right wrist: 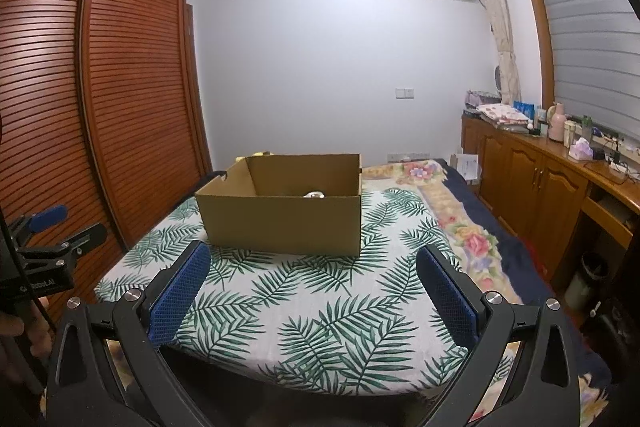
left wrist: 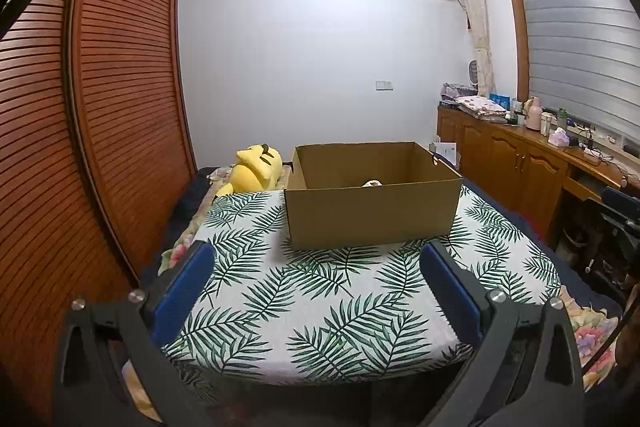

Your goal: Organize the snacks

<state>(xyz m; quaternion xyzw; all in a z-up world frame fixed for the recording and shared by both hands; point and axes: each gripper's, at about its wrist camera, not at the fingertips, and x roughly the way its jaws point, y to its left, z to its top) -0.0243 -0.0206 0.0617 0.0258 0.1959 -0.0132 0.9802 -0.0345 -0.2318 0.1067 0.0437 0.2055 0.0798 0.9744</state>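
Left wrist: left gripper (left wrist: pixel 316 259) blue pads spread wide, empty | open brown cardboard box (left wrist: pixel 372 215) on leaf-print cloth (left wrist: pixel 320 307), pale item (left wrist: pixel 373 183) inside | yellow plush toy (left wrist: pixel 256 169) behind-left || Right wrist: right gripper (right wrist: pixel 314 259) spread, empty | box (right wrist: pixel 280 223) ahead-left.

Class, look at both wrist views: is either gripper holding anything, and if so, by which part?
Nothing is held. The left gripper and right gripper both stand open and empty above the leaf-print cloth, short of the cardboard box.
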